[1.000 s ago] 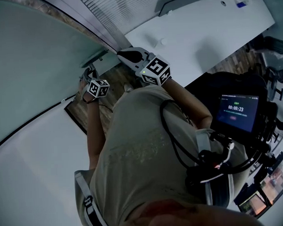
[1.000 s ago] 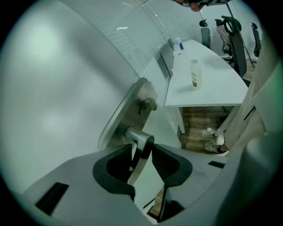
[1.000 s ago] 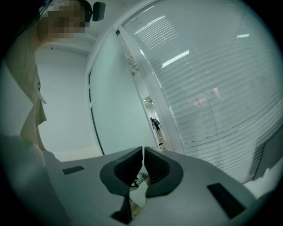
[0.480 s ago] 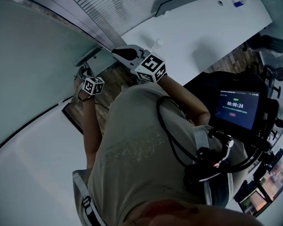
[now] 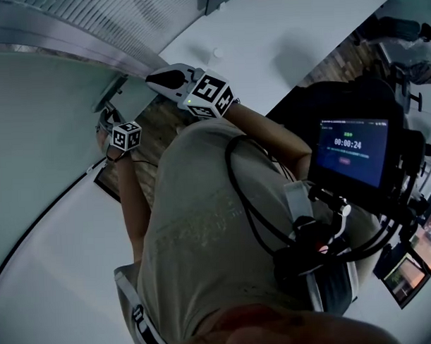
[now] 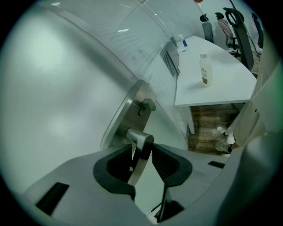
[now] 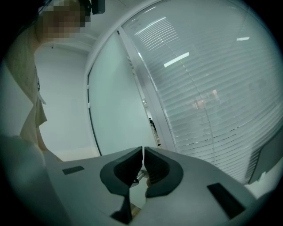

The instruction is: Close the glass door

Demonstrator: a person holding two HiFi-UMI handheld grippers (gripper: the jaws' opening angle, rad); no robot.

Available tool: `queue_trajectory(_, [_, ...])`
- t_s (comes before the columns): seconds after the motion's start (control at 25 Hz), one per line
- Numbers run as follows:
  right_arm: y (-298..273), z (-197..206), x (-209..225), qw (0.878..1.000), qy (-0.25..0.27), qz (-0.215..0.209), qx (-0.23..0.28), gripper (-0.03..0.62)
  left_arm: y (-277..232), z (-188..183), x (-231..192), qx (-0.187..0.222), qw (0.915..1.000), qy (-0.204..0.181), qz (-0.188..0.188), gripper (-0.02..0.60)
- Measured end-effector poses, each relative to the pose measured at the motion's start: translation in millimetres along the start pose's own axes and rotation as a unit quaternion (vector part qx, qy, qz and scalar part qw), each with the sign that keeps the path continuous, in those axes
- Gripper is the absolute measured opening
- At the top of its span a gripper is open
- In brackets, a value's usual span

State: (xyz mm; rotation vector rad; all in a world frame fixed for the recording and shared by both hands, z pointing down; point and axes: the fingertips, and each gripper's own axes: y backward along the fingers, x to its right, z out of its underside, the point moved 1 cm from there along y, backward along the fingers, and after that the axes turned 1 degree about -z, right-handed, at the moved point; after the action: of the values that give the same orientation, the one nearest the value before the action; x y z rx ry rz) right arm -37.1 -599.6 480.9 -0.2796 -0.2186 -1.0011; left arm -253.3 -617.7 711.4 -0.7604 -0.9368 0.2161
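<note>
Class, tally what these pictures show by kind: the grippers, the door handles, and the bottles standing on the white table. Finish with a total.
grippers: 2 (left gripper, right gripper)
door handle: 1
bottles on the white table: 2 (near bottle, far bottle)
total: 5

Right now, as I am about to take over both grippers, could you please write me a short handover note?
Left gripper: jaws closed on the metal door handle, which sits between its pads.
Right gripper: shut and empty, held off the door, pointing toward the door's edge.
Glass door: frosted panel on the person's left. A narrow gap shows between its edge and the frame by the blinds, so it looks not yet closed.
Done: handle gripped.
Left: swing the door until the gap closes, then release the handle.
</note>
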Motion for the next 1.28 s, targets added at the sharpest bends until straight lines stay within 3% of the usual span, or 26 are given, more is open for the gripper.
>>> queue_trajectory(0.24, [3, 6, 0, 1.0, -0.005, 0.004, -0.007, 0.017, -8, 3, -1, -0.016, 0.9992, -0.017, -0.034, 0.153])
queue_trajectory(0.36, [5, 8, 1, 1.0, -0.006, 0.004, -0.008, 0.017, -11, 3, -1, -0.029, 0.9992, -0.001, -0.026, 0.153])
queue_trajectory(0.52, [5, 9, 0, 1.0, -0.006, 0.002, -0.011, 0.017, -11, 1, 0, -0.014, 0.9997, 0.01, -0.017, 0.152])
queue_trajectory(0.76, [2, 10, -5, 1.0, -0.007, -0.005, -0.012, 0.017, -9, -1, 1, 0.006, 0.9994, 0.005, -0.033, 0.152])
queue_trajectory(1.28, [6, 16, -3, 1.0, -0.012, 0.001, -0.02, 0.017, -10, -10, -2, 0.02, 0.9992, 0.008, -0.034, 0.152])
